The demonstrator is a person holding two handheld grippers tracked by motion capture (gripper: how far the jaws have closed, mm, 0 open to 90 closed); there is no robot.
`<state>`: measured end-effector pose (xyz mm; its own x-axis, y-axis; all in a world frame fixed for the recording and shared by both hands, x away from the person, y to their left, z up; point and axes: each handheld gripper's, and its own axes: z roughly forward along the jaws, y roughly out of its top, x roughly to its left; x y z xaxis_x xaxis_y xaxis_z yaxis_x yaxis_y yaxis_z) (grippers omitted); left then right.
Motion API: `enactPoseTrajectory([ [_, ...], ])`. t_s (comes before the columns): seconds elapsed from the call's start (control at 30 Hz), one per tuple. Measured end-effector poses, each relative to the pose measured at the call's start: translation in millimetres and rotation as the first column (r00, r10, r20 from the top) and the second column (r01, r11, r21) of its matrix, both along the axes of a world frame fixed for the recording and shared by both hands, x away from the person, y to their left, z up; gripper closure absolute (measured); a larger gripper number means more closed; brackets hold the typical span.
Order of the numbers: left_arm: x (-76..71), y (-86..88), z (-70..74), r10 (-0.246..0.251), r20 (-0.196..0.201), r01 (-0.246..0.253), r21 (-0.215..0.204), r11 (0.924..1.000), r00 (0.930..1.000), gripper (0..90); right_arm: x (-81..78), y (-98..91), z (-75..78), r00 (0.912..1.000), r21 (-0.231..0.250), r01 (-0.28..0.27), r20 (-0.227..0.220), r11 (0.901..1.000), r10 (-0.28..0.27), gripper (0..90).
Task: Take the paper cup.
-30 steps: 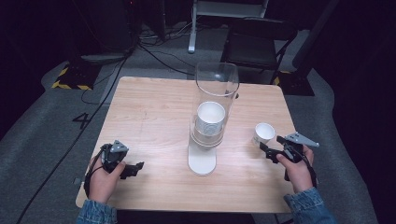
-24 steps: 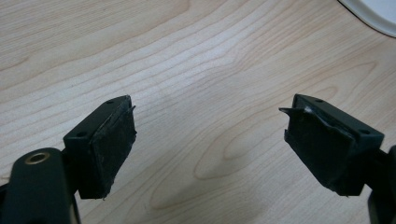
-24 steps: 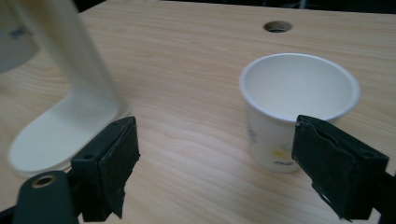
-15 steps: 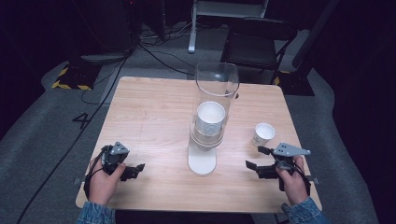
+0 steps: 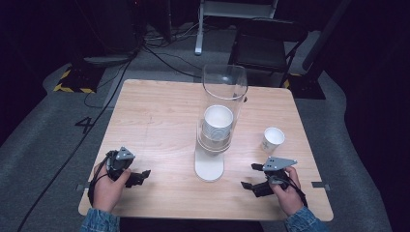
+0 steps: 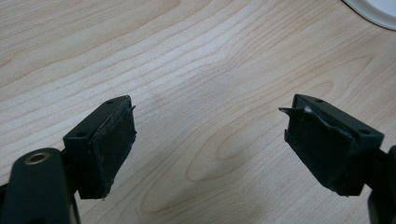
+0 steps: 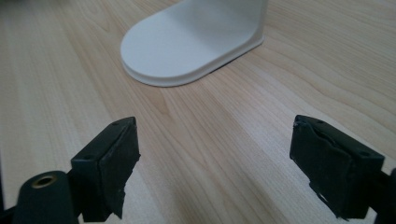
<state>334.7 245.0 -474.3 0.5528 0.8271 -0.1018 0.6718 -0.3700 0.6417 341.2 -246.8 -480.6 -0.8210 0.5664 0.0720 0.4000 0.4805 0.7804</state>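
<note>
Cup dispenser point(image 5: 220, 130), a tall clear tube on a white base, stands upright at the middle of the table point(image 5: 154, 111); it is the largest thing on the wood and holds a stack of paper cups point(image 5: 217, 123) in its lower part. One loose paper cup point(image 5: 272, 139) stands upright to the right of the dispenser, well apart from it and a little farther off than the right gripper point(image 5: 252, 176).

Both grippers rest low near the near edge, the left gripper point(image 5: 141, 175) at the left and the right one at the right, each held in a hand. The jaws of both stand wide apart with nothing between them, as each gripper view shows over bare wood. Neither touches a cup.

My reading is that one cup is already out and set down, and the hands are between steps. If another cup is to be drawn, the next move calls for a gripper to rise and travel to the bottom of the tube, meet the lowest cup's rim squarely, and close lightly so the thin paper does not crush.

How many cups the stack holds is hard to tell through the glare on the tube, and the outlet at the bottom is not clear from above. In the right gripper view the white base point(image 7: 187, 42) is cut off at the top edge; in the left gripper view just a white corner point(image 6: 373, 9) of it enters at the upper right.
</note>
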Motion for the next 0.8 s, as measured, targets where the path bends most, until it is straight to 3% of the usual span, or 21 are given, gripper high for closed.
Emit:
enactPoseTrajectory([
  [0.1, 0.2, -1.4, -1.5, -0.006, -0.015, 0.006, -0.002, 1.0, 0.9999, 16.2, 1.7, 7.3, -8.0, 0.9996, -0.022, 0.009, 0.029, 0.9997, -0.008, 16.0],
  [0.3, 1.5, -3.3, -3.5, -0.012, -0.028, 0.012, 0.005, 0.9999, 0.9995, 16.1, 4.6, 11.6, -17.3, 0.9996, -0.064, -0.012, 0.025, 0.9979, 0.013, 15.7],
  [0.43, 3.0, -5.5, -6.1, -0.019, -0.041, 0.02, 0.015, 0.9997, 0.999, 16.1, 8.5, 11.0, -23.2, 0.9981, -0.059, 0.057, 0.029, 0.9966, -0.055, 16.4],
  [0.53, 3.6, -6.2, -6.5, -0.03, -0.048, 0.031, 0.018, 0.9993, 0.9984, 16.1, 9.6, 10.9, -24.1, 0.9984, -0.091, 0.053, 0.026, 0.9945, -0.051, 15.9],
  [0.8, 6.0, -7.8, -6.6, -0.029, -0.045, 0.03, 0.022, 0.9993, 0.9986, 16.1, 8.9, 10.7, -24.4, 0.9984, -0.103, 0.051, 0.029, 0.9933, -0.048, 15.4],
])
